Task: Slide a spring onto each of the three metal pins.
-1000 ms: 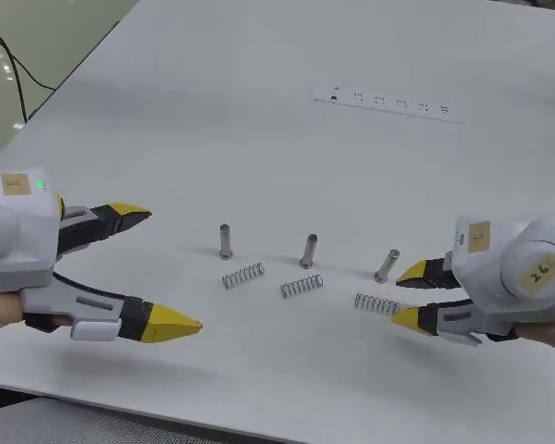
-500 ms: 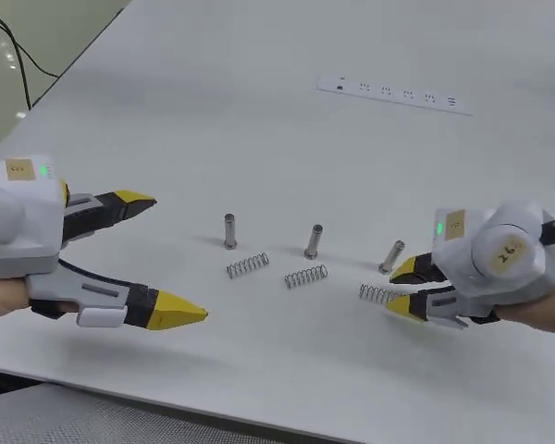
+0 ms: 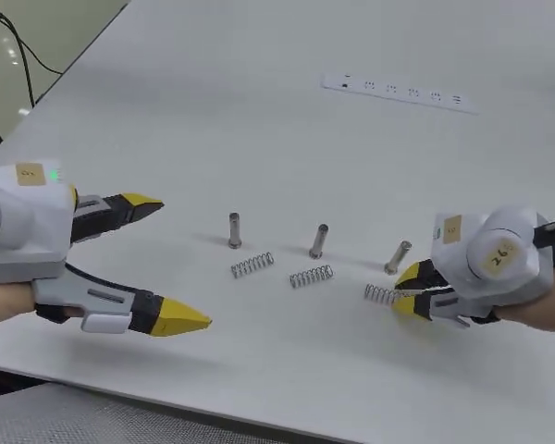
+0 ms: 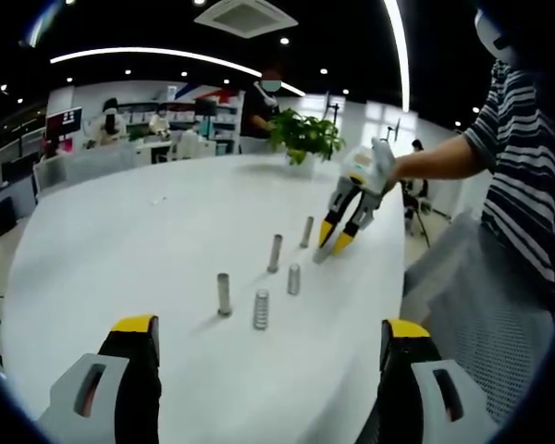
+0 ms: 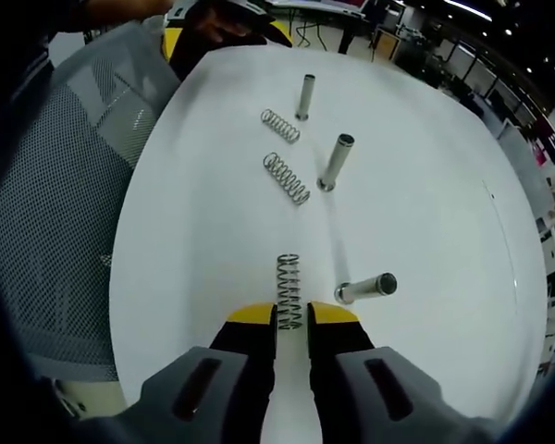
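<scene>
Right of the row, we have the right gripper (image 5: 291,319) with jaws narrowed around the near end of the rightmost spring (image 5: 288,282) (can't tell if they bite), left gripper (image 3: 182,262) wide apart, idle; an end-only pinch could let it pop out against the leaning pin (image 5: 365,289) alongside.

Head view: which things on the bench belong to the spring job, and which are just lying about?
Job: left spring, middle spring, right spring between the right tool's tips; left pin, middle pin, right pin.
Lying about: power strip at the far side; black cable at far left.
</scene>
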